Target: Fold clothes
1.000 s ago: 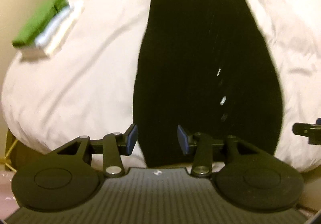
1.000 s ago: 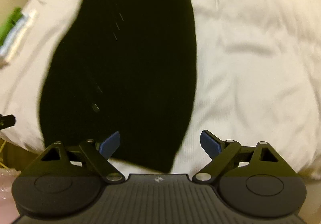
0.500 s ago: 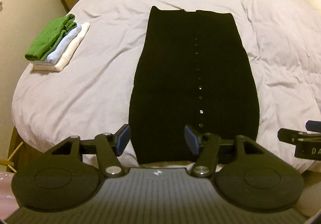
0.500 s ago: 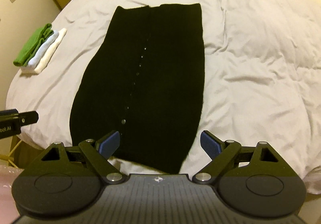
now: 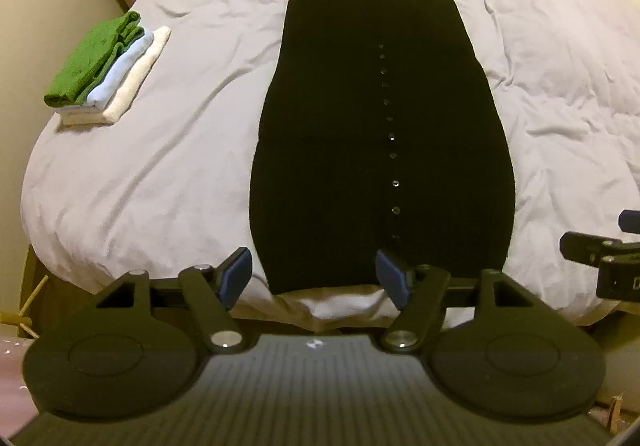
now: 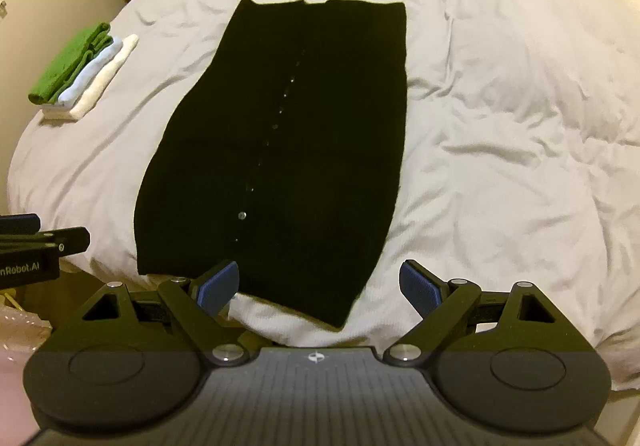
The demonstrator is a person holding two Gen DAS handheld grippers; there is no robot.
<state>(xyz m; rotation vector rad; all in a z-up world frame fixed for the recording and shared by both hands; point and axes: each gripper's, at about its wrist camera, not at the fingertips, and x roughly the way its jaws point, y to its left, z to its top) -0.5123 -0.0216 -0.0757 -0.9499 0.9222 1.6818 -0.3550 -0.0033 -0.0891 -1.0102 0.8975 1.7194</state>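
Item: black garment [image 5: 380, 134], knit, long and narrow, with a row of small shiny buttons [image 5: 394, 182] down its length. Location: laid flat on the bed [image 5: 160, 166], on the pale duvet, roughly mid-width. Its near hem reaches the bed's near edge; its far end lies toward the middle of the bed. Condition: spread out, unfolded, few visible wrinkles.

Orientation: long axis runs from the near edge of the bed straight away toward the far side. The near end looks wider, the far end narrower. Whether it is a skirt or a buttoned cardigan cannot be told.

Left hand-held gripper [image 5: 314, 280]: jaws wide apart, holding nothing, poised just short of the near hem, over its left half, not touching it.

Right hand-held gripper [image 6: 320, 284]: jaws wide apart, holding nothing, poised at the near hem toward its right corner [image 6: 340, 320], clear of the cloth.

Key relation: the garment lies directly ahead of both tools, its length pointing away from them. The two stand about equally near, one toward each near corner.

Judgement: folding has not begun. A likely first move is to take the near hem at both corners and carry it toward the far end, halving the length.

Other stock: stack of folded towels [image 5: 108, 74], green on pale blue on white, near the bed's left edge, well apart from the garment.
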